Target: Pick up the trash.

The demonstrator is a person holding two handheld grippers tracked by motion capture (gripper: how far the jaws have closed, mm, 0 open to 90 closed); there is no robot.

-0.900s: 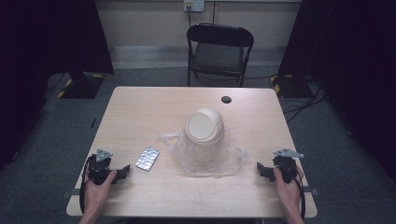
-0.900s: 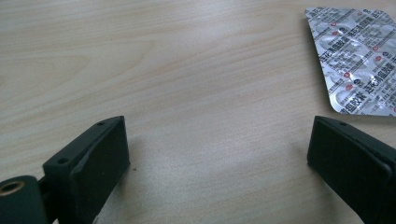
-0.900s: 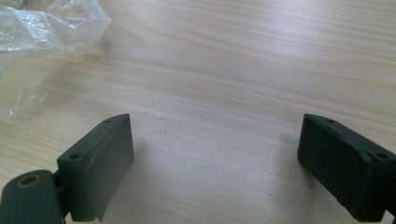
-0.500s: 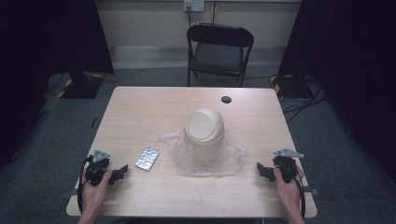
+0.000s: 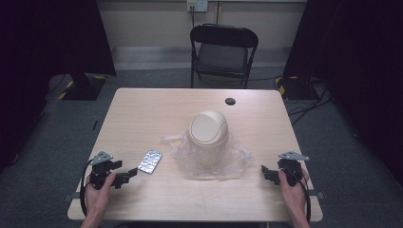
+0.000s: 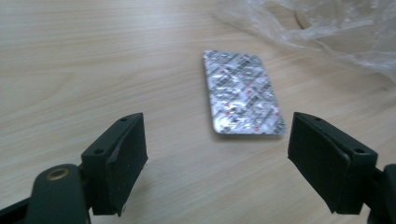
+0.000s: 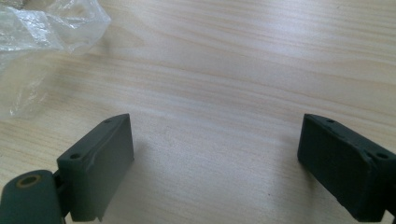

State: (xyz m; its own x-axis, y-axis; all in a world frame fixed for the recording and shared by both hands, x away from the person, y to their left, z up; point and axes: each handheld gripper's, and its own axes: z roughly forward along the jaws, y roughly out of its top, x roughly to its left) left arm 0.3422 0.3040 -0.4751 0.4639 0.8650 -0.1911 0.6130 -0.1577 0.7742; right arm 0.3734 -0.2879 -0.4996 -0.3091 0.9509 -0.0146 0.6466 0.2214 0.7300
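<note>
Left gripper view: left gripper (image 6: 219, 154) has its fingers (image 6: 119, 161) spread, the blister pack (image 6: 243, 93) flat just beyond them. Right gripper (image 7: 215, 158) also spread, empty. Approach step; next, advance and close on the pack's near edge.

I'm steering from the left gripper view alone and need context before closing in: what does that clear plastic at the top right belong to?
Observer: It's a crumpled clear plastic bag lying under a beige domed plastic bin at mid-table.
Operator: Where are the other tongs?
Observer: The right tongs sit open near the table's right front edge, nothing between them.
Operator: Anything else on the table?
Observer: A small black round disc near the far edge, away from the silver foil blister pack ahead of your left tongs.
</note>
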